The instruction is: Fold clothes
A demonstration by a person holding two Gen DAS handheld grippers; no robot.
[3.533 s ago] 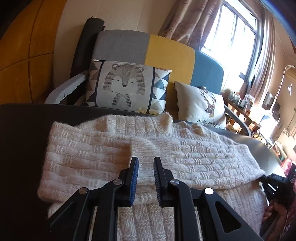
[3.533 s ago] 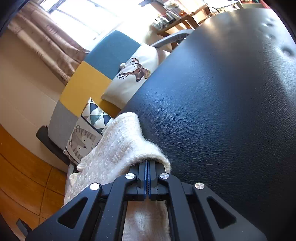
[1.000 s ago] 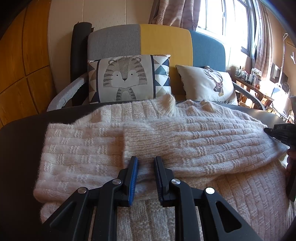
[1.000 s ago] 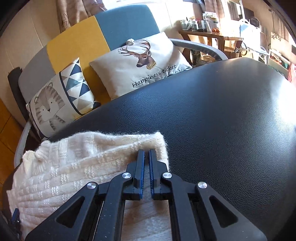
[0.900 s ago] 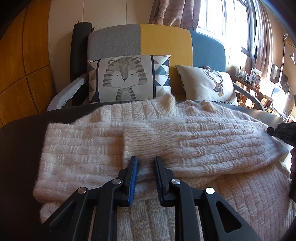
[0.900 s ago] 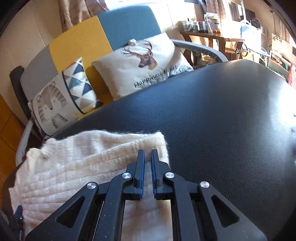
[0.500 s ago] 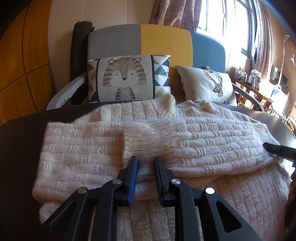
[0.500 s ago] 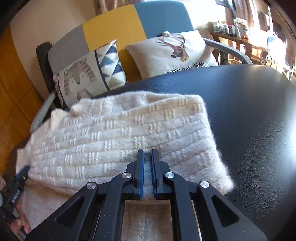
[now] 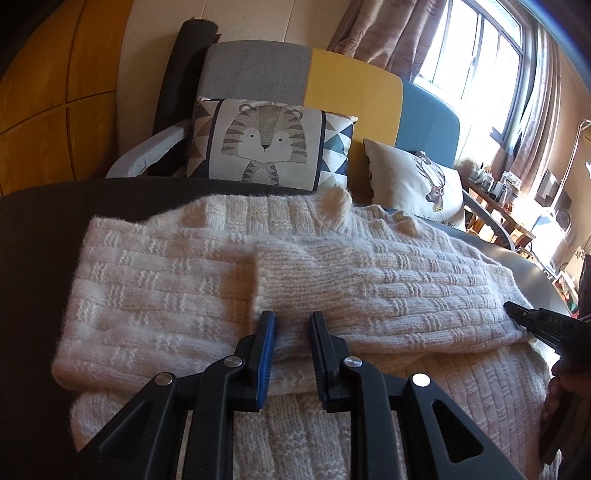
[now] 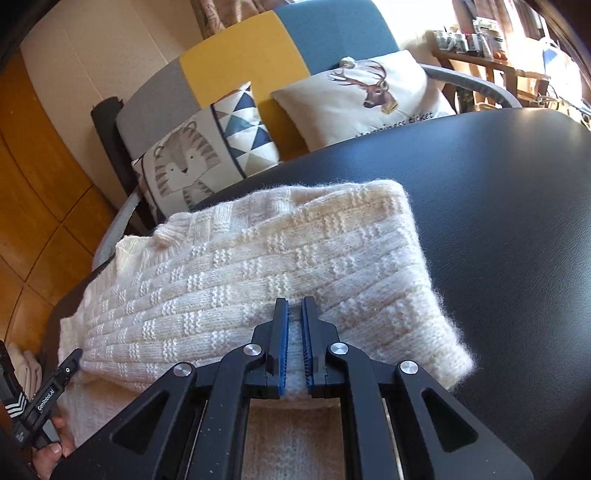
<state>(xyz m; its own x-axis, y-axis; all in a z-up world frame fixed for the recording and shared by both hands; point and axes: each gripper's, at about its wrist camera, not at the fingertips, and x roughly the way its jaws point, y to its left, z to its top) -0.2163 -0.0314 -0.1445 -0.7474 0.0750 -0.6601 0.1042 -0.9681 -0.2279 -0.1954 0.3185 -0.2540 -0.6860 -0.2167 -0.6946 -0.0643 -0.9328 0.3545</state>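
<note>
Both grippers, left (image 9: 290, 341) & right (image 10: 294, 338), pinch cream chunky-knit sweater (image 9: 332, 280) w/ near-closed jaws; uneven pull probably skews fold.

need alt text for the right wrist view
The right gripper pinches the near fold of a cream knit sweater lying on a black table. Behind are a tiger cushion and a deer cushion.

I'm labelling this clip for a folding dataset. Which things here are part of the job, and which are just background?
Job:
sweater
left gripper, pinching the sweater's fold
right gripper, shut on the sweater
black table

Background:
tiger cushion
deer cushion
sofa
curtains
</note>
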